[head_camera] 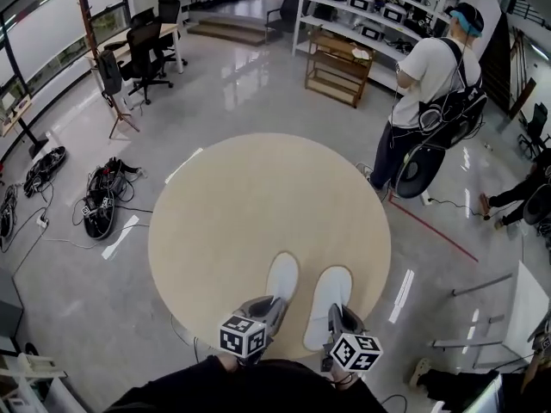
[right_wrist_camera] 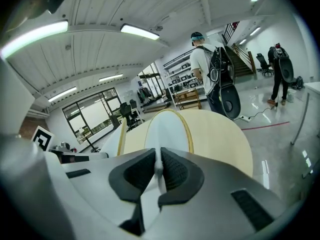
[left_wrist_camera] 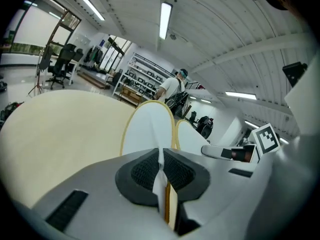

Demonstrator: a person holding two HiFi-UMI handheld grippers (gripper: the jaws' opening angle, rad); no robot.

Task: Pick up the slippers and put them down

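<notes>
Round and pale, the table [head_camera: 215,222] stands on a glossy floor in an open workroom. The 2 white slippers lie side by side at its near edge, toes pointing away from you. Your left gripper [head_camera: 270,308] is clamped tight on the heel rim of the left slipper [head_camera: 282,275]. Your right gripper [head_camera: 336,313] pinches the right slipper [head_camera: 332,289] the same way. Gripping at the heel likely keeps each sole level and lets you set both down together as a pair. Whether the soles touch the tabletop cannot be told. No container stands on the table. Behind a standing person [head_camera: 426,84], a white rack [head_camera: 379,9] holds rows of dark boxes, their contents too small to make out.
</notes>
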